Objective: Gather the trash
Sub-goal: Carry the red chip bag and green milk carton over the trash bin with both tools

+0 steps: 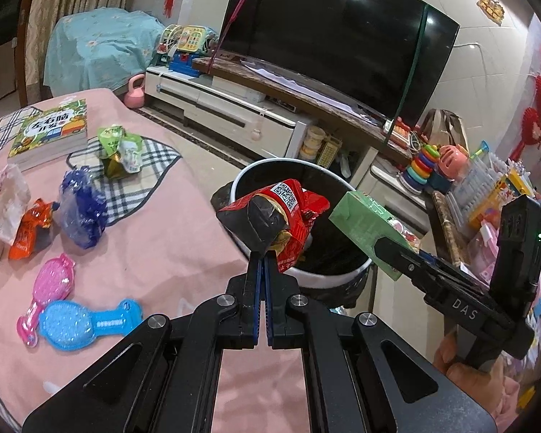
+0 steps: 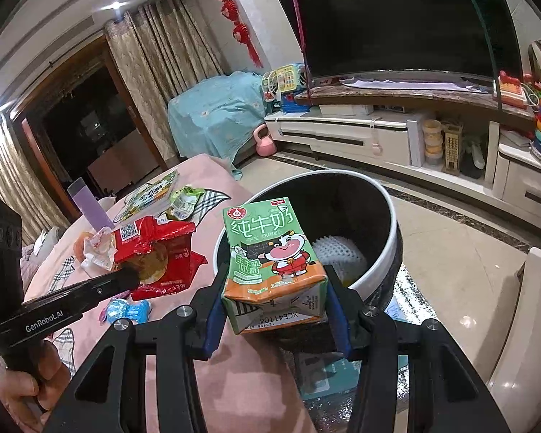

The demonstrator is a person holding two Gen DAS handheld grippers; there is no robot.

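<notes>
While both hands carry a piece of trash toward the bin, neither piece is yet released. The left gripper (image 1: 261, 256) has its jaws fully closed on a corner of the red wrapper (image 1: 274, 216), which hangs crumpled over the near rim of the bin (image 1: 337, 272). The right gripper (image 2: 276, 312) has its jaws about half open, pressed on both sides of the green milk carton (image 2: 274, 263); the carton's long axis runs away from the jaws, its top end pointing forward and upward over the bin mouth. In the bin, something white already lies at the bottom. Left to do, in my judgement: drop both pieces, then clear the counter (image 1: 155, 238), where an orange wrapper (image 1: 30, 229), a blue wrapper (image 1: 81, 207) and a green packet (image 1: 121, 151) remain
</notes>
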